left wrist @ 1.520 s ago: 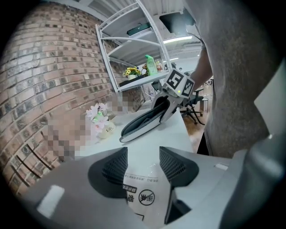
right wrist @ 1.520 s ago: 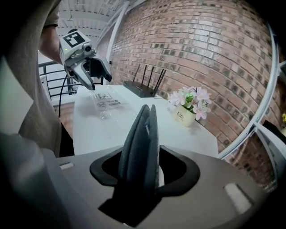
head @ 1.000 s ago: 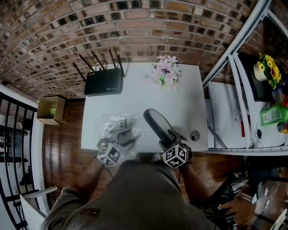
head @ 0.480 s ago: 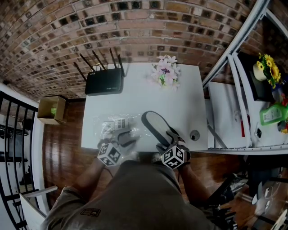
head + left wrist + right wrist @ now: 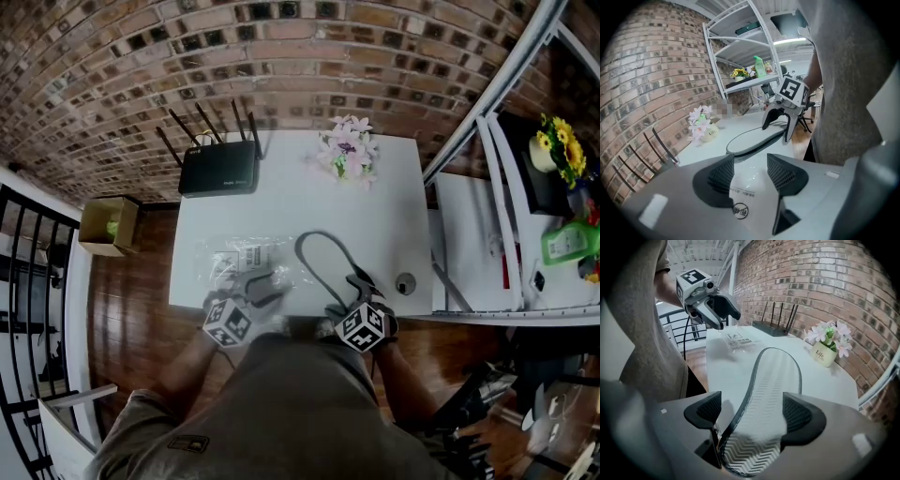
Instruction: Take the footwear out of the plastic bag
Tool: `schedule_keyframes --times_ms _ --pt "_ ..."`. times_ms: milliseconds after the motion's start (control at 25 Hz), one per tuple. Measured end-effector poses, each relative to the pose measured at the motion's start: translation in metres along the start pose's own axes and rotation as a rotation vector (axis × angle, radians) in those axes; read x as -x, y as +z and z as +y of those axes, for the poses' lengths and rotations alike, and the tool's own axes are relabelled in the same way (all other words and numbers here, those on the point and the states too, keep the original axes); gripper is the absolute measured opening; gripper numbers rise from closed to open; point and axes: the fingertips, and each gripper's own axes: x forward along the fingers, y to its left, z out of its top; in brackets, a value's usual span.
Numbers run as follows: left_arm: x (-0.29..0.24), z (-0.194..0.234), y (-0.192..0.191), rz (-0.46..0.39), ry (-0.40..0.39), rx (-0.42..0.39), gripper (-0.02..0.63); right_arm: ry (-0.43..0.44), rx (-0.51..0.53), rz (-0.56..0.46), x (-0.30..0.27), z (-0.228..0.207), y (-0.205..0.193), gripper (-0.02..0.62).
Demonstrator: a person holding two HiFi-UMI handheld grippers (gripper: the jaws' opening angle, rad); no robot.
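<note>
A clear plastic bag with a printed label (image 5: 239,262) lies crumpled on the white counter (image 5: 281,202), near the corner at the person's left on the edge closest to them. The left tongs (image 5: 750,163) pinch a fold of this bag: in the left gripper view the film fills the gap from one pad to the other, with the printed mark showing between them.

The footwear, a flat slipper with a pale chevron-tread sole and a dark rim (image 5: 326,262), is outside the bag. It lies sole-up on the counter just beside the bag, toward the middle of that same near edge, and runs at a slant from the edge toward the counter's centre. Its heel end sits between the pads of the right tongs (image 5: 751,400). These are spread wide and have just been opening. One pad stands clear of the rim and the other is close beside it, so they do not grip the slipper.

A small round grey object (image 5: 405,283) sits near the right corner of the near edge. At the far edge, a black router with upright antennas (image 5: 218,173) stands toward the left corner. A small cream pot holding pink and white flowers (image 5: 347,155) stands toward the right.

Beyond the left edge, an open cardboard box (image 5: 108,225) with something green inside rests on the wooden floor (image 5: 131,291).
</note>
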Motion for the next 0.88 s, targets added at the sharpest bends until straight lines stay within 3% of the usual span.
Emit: schedule_keyframes --times_ms 280,520,880 --pt "0.000 -0.002 0.007 -0.017 0.013 0.031 0.222 0.026 -0.008 -0.022 0.005 -0.001 0.004 0.415" --pt "0.003 -0.008 0.018 -0.072 0.051 0.158 0.210 0.043 -0.067 -0.172 0.034 -0.013 0.036 0.383" --pt "0.010 -0.019 0.047 -0.216 0.141 0.375 0.153 0.053 -0.212 -0.381 0.079 -0.020 0.048 0.250"
